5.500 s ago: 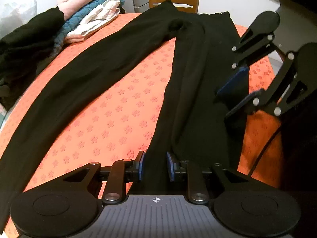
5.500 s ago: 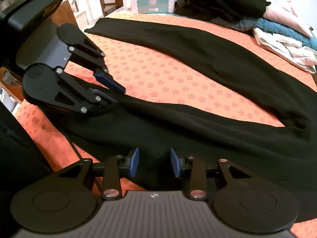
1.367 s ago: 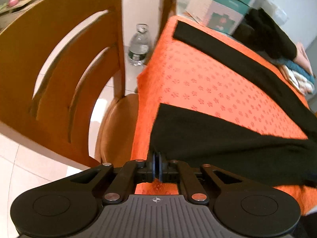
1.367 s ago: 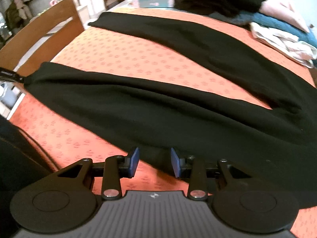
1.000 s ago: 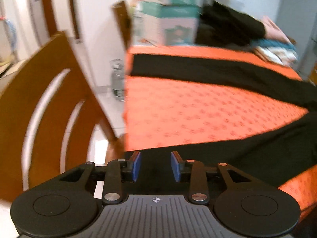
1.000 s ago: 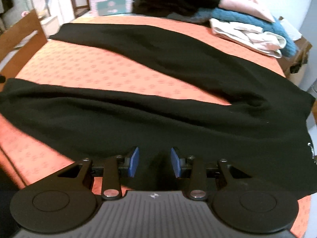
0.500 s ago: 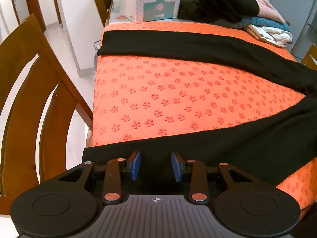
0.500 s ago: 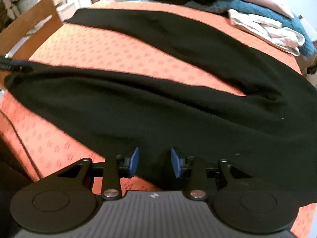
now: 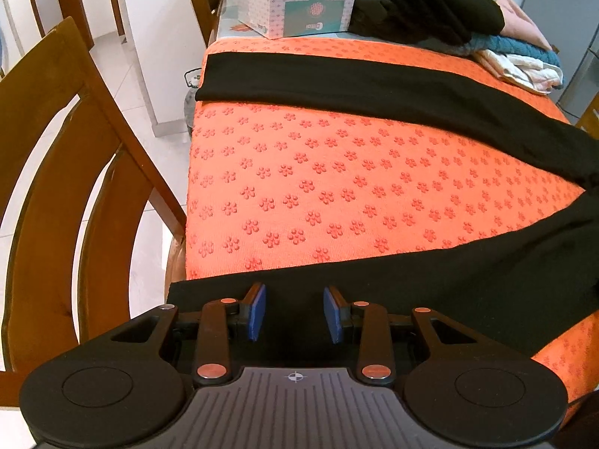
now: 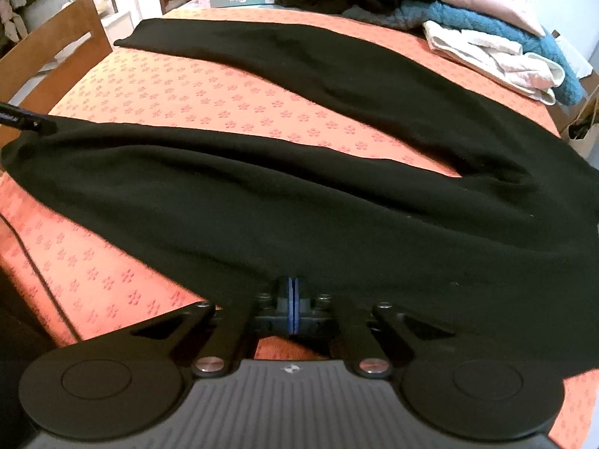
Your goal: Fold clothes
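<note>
On the table: my black trousers point(image 9: 430, 292) point(image 10: 299, 202) lay spread over the orange flowered cloth point(image 9: 337, 187) point(image 10: 187, 108), their two legs splayed apart in a V with bare cloth between them.
Left view only: the wooden chair point(image 9: 75, 172) stood just beside the table edge, the teal and pink box point(image 9: 299, 0) at the far end, and the near leg's hem hung at the cloth's edge.
Right view only: the crotch, where both legs met at the right, and the wide upper part of the trousers.
Both views: a pile of other clothes point(image 9: 516, 52) point(image 10: 486, 37) sat at the far corner.
Left gripper point(image 9: 295, 312): my blue pads stood spread apart over the near leg's hem end, pinching nothing.
Right gripper point(image 10: 292, 308): my pads were pressed together on the near edge of the trousers.
Hard to tell: a thin dark tip at the right view's left border touched the hem; what it was I could not make out.
Cut off: the waistband ran out of frame on the right.
Look: plain black, soft, faintly rippled along the near leg.
</note>
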The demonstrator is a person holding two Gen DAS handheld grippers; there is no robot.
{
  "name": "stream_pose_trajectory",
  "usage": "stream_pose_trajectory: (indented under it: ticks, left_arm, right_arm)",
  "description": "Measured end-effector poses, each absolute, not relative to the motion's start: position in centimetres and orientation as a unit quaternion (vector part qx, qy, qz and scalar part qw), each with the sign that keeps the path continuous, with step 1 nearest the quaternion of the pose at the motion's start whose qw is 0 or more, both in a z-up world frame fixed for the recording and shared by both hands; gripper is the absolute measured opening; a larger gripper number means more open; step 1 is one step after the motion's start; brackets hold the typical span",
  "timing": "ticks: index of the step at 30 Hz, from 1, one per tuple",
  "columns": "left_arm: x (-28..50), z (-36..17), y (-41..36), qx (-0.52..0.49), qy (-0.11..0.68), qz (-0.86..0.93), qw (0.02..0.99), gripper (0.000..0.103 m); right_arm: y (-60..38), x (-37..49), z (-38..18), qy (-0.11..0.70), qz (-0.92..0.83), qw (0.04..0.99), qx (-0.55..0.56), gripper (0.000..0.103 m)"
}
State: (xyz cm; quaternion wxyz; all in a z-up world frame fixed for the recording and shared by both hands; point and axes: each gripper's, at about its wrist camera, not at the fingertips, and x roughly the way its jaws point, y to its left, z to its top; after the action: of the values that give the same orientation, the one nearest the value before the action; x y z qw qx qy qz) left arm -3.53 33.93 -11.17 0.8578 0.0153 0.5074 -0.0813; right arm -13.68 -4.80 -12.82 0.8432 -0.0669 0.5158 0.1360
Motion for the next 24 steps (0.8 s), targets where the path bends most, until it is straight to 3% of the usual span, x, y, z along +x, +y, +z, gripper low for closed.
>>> stream_pose_trajectory:
  ticks: [12,14,18,22,24]
  left_arm:
    - [-3.0,-11.1,33.9,0.026,0.514,-0.082,0.853,0.037]
    - [-3.1,-11.2,33.9,0.027,0.513,-0.082,0.854,0.037]
    - [-3.2,-11.3,33.6,0.033,0.51,-0.081,0.856,0.038]
    - [-3.3,-11.2,33.6,0.036,0.508,-0.078,0.857,0.038]
    - [-3.3,-11.2,33.6,0.036,0.508,-0.077,0.857,0.038]
  right_arm:
    - [-6.6,-15.9,-11.2,0.515,0.094,0.851,-0.037,0.002]
    - [-8.2,-15.7,-11.2,0.509,0.058,0.858,-0.018,0.01]
    - [-10.4,-15.1,-11.9,0.502,-0.009,0.865,-0.002,0.044]
    - [-10.9,-14.4,-13.3,0.511,-0.022,0.859,0.008,0.046]
    - [-11.1,-14.2,-13.7,0.513,-0.024,0.858,0.015,0.038]
